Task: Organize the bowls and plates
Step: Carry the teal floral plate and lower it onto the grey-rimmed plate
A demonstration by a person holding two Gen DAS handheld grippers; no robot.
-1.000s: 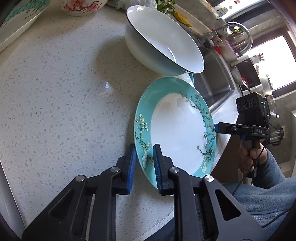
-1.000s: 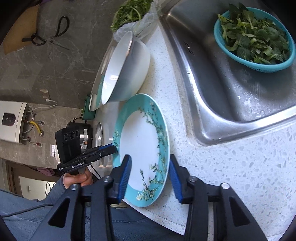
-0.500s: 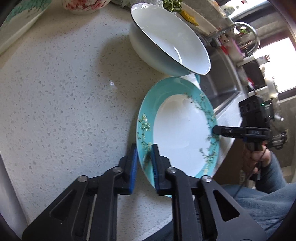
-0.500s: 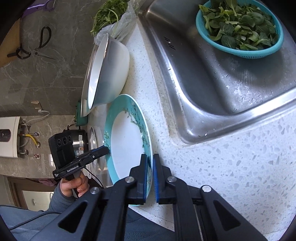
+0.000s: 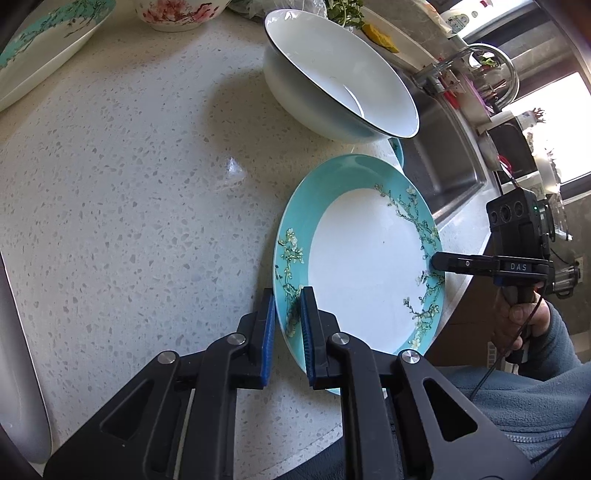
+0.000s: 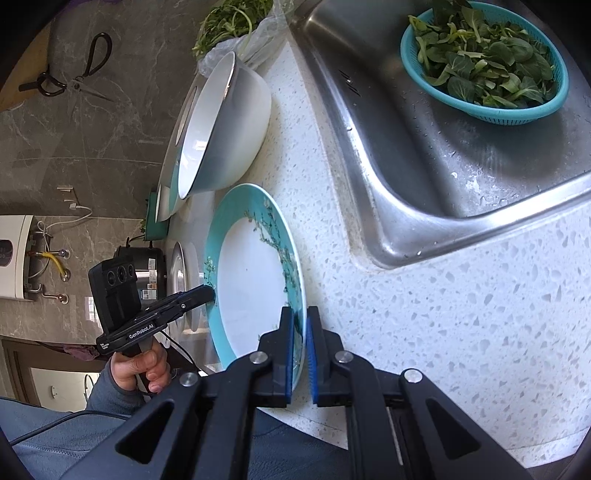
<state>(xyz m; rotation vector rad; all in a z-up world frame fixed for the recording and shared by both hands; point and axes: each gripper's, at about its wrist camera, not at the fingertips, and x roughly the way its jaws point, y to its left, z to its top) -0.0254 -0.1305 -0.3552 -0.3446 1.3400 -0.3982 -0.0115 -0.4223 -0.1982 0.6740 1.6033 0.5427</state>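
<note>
A teal-rimmed plate [image 5: 365, 258] with a white centre and blossom branches is tilted up off the speckled counter [image 5: 129, 184]. My left gripper [image 5: 287, 299] is shut on its near rim. On the opposite rim, my right gripper [image 6: 300, 317] is shut too; its tip [image 5: 439, 263] shows in the left wrist view. The same plate [image 6: 251, 280] stands nearly on edge in the right wrist view, where my left gripper [image 6: 207, 293] bites its far rim. Just behind the plate a large white bowl [image 5: 343, 85] [image 6: 225, 136] rests on the counter.
A steel sink [image 6: 424, 147] holding a teal colander of greens [image 6: 487, 62] lies right of the plate. A second blossom plate [image 5: 44, 44] and a pink-flowered bowl [image 5: 177, 13] sit at the counter's far left. A person's hand [image 6: 140, 369] holds the left gripper.
Both grippers have closed onto the plate's rim, the right from well open. The plate has tipped up a little between them.
</note>
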